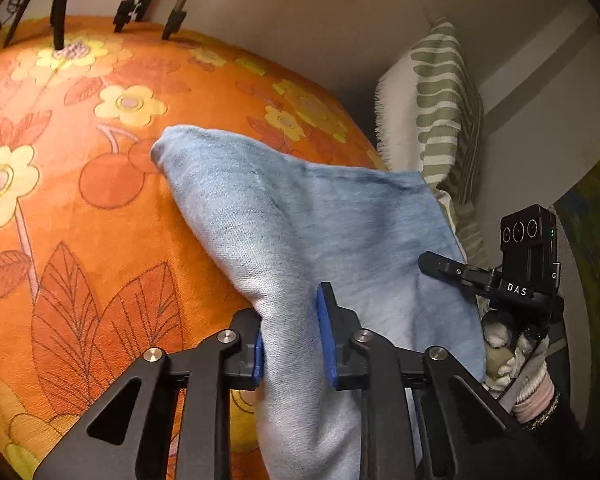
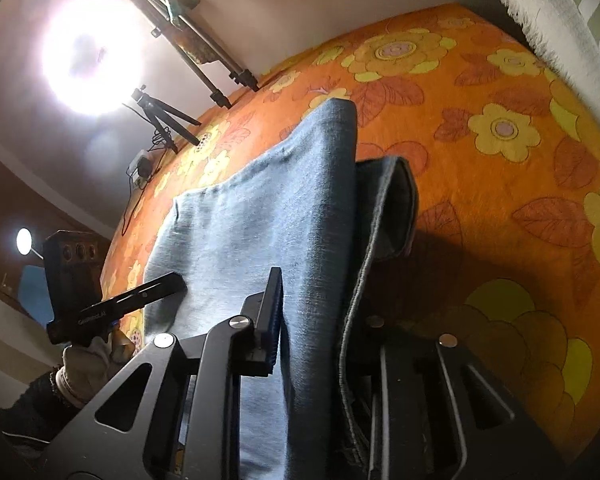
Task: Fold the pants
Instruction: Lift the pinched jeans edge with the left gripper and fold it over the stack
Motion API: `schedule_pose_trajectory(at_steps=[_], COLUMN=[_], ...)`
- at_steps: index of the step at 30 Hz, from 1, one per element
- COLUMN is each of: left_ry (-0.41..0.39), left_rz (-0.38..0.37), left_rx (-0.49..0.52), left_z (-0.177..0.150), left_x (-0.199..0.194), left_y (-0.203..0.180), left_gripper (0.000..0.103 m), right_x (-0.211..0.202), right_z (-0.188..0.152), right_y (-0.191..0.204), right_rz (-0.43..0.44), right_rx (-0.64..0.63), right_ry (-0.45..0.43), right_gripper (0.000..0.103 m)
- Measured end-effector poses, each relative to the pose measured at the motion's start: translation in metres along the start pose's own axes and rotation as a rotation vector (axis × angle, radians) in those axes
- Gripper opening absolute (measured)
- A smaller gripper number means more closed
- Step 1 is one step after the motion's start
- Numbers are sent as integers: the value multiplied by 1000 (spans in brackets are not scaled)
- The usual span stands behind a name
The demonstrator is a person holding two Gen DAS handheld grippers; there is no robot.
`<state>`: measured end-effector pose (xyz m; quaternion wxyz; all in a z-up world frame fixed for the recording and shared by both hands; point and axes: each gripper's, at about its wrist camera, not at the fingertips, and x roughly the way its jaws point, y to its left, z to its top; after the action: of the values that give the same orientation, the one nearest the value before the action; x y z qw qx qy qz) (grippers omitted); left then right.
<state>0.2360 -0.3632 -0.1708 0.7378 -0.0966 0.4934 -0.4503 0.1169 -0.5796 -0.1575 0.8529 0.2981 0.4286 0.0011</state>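
The light blue denim pants [image 1: 308, 216] lie on a bed covered by an orange floral blanket [image 1: 80, 184], with one end lifted off it by both tools. The left tongs [image 1: 290, 344] are clamped on a bunched fold of the denim, blue pads pressing it from either side. The right tongs [image 2: 312, 320] grip another part of the same cloth; the denim drapes over and hides the far finger, so the clamp there looks likely rather than certain. A seamed edge [image 2: 384, 208] folds over beside the right tool. A striped green-and-white pillow [image 1: 440, 112] stands at the bed's far side, and tripod legs [image 2: 204, 64] rest on the blanket's edge.
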Motion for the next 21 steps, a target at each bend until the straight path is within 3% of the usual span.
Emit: schedule_pose_trajectory(at_steps=[8,21], left_ry=[-23,-68], left_rz=[-30,-87], left_rx=[66,79], left_z=[5,30], left_x=[-10,-28], left_y=[-22,-35], left_gripper=[19,17], right_x=[-12,-30], right_z=[4,19], right_y=[30,70], right_rz=[-40,-69], right_rx=[-60,-156], right_ry=[-26,-97], right_gripper=[22,22])
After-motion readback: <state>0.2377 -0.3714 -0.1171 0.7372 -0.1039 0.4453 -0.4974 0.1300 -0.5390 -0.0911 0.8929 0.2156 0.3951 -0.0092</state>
